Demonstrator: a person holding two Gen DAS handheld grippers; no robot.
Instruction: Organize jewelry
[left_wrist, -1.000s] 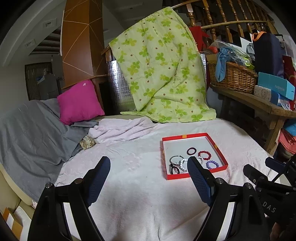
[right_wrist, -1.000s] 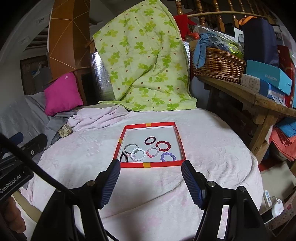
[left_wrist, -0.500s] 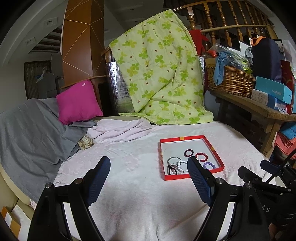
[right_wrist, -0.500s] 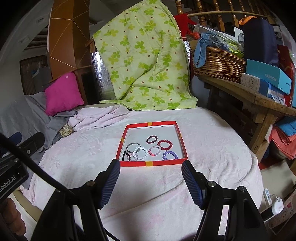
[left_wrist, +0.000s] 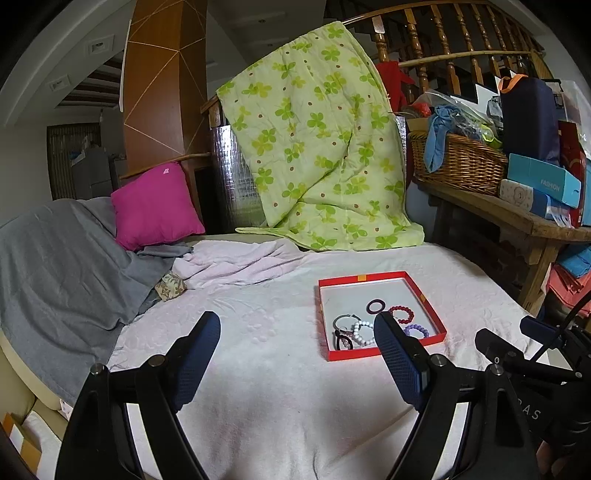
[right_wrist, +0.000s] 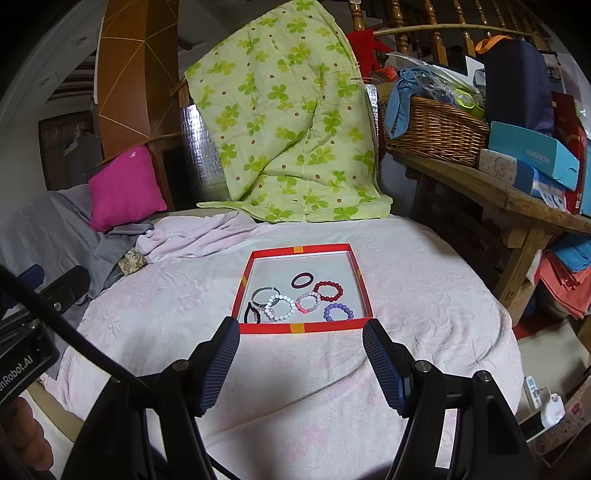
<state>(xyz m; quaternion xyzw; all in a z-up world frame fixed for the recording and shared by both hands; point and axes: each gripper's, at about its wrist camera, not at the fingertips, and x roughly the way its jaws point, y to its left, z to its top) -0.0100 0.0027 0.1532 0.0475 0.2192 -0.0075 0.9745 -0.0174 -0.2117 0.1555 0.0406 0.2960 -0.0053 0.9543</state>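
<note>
A shallow red tray (right_wrist: 303, 328) lies on the pale pink bed cover (right_wrist: 424, 295). It holds several bracelets and hair ties: a dark maroon ring (right_wrist: 302, 280), a red beaded bracelet (right_wrist: 328, 291), a purple one (right_wrist: 338, 312), a pink one (right_wrist: 308, 302) and a white one (right_wrist: 281, 307). My right gripper (right_wrist: 297, 332) is open and empty, just in front of the tray's near edge. My left gripper (left_wrist: 295, 328) is open and empty, to the left of the tray (left_wrist: 369, 276). Its right finger (left_wrist: 400, 365) hides the tray's near part.
A green flowered quilt (right_wrist: 288, 122) hangs at the back. A pink cushion (right_wrist: 123, 186) and grey blanket (left_wrist: 55, 273) lie to the left. A wooden bench (right_wrist: 498, 195) with a wicker basket (right_wrist: 436, 131) and boxes stands right. The bed edge drops off at right.
Both grippers have pulled back a little from the tray and then eased toward it again; the tray and bracelets have not moved. Both jaws stay open.
</note>
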